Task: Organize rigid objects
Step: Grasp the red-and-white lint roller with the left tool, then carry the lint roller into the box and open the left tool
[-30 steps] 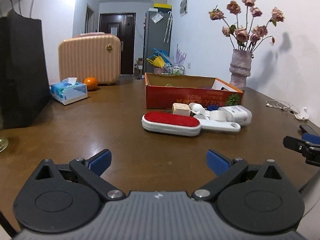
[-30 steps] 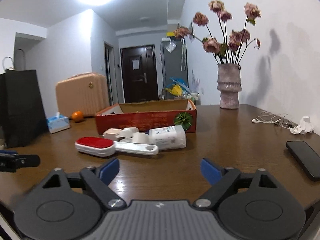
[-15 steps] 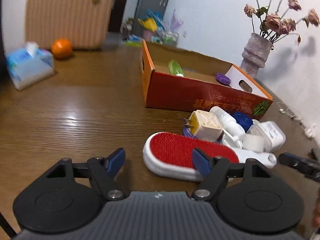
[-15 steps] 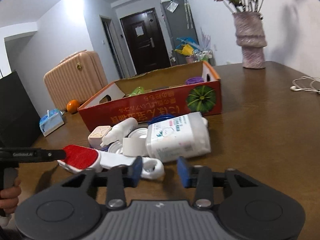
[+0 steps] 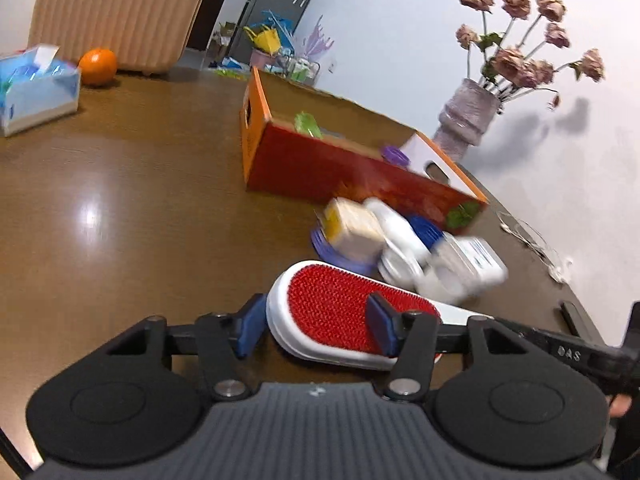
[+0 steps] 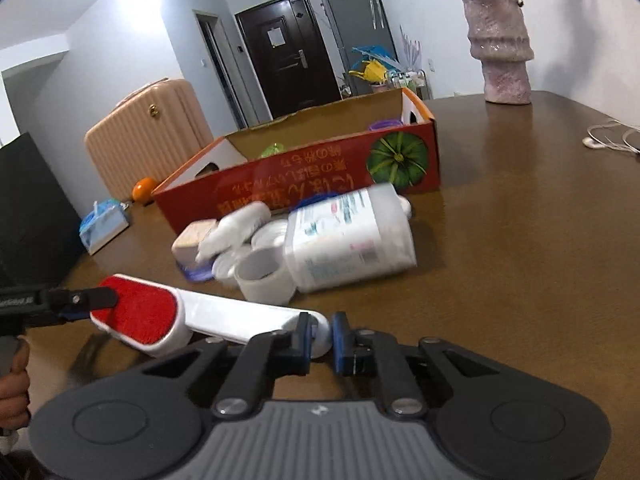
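- The lint brush (image 5: pixel 340 316) lies on the table (image 5: pixel 120 208), just before the red box (image 5: pixel 340 168).
- A second ago both grippers hung back with jaws wide; now both have closed in on it.
- Left gripper (image 5: pixel 316 328) is closing around the red head.
- Right gripper (image 6: pixel 322 338) is closing, pads pinching the white handle (image 6: pixel 248 318): a two-handed lift looks ready.

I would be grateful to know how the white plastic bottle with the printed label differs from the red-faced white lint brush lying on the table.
The white plastic bottle with the printed label is fat and rounded; the red-faced white lint brush is flat and long.

No gripper touches the bottle. The left gripper is closing across the brush's red head, and the right gripper is closing on its white handle end.

The bottle is white with print; the brush has a red face.

Both lie on the brown wooden table before the red cardboard box.
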Available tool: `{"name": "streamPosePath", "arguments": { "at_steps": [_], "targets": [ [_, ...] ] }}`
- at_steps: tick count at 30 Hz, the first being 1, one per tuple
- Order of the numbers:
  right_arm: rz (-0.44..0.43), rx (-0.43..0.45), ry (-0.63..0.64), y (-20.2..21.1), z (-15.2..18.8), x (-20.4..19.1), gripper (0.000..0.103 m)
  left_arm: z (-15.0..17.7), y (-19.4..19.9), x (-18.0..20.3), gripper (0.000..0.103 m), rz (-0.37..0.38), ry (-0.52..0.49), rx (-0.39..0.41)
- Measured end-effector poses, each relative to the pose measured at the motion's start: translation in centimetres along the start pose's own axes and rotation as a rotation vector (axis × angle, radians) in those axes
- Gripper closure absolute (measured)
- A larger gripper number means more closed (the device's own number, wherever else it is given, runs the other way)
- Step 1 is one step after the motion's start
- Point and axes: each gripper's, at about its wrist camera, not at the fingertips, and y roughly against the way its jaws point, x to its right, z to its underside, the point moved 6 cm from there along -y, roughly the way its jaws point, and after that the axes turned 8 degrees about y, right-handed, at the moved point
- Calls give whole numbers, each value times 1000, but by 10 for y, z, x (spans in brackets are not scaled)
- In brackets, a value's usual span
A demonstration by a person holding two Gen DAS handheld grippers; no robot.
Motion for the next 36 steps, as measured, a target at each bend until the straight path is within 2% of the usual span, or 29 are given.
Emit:
{"name": "streamPosePath", "arguments": {
  "at_steps": [3,7,13,17,22,28,33,36],
  "targets": [
    [2,-2,-24,24,15,5,92,26,19,8,53,16,18,-20],
    [2,-5,-60,42,32,13,92,58,42,25,53,25,-3,-2],
    [23,10,-58,56,35,13,92,71,48,28,54,50,34,-5],
    [-3,49,-89,69,18,20,92,66,56,36,54,69,43,10],
    [10,157,-44,73,-45,23,92,16,59,63,55,109,0,110],
    [1,233,-3,44,-125,31,92,-57,29,69,55,157,0,139],
    [-42,177,-68,-30,-174,55,92,-121,-23,63,55,125,-3,118],
    [-71,117,-104,-71,-187,68,92,-146,-58,48,55,100,19,79]
  ]
}}
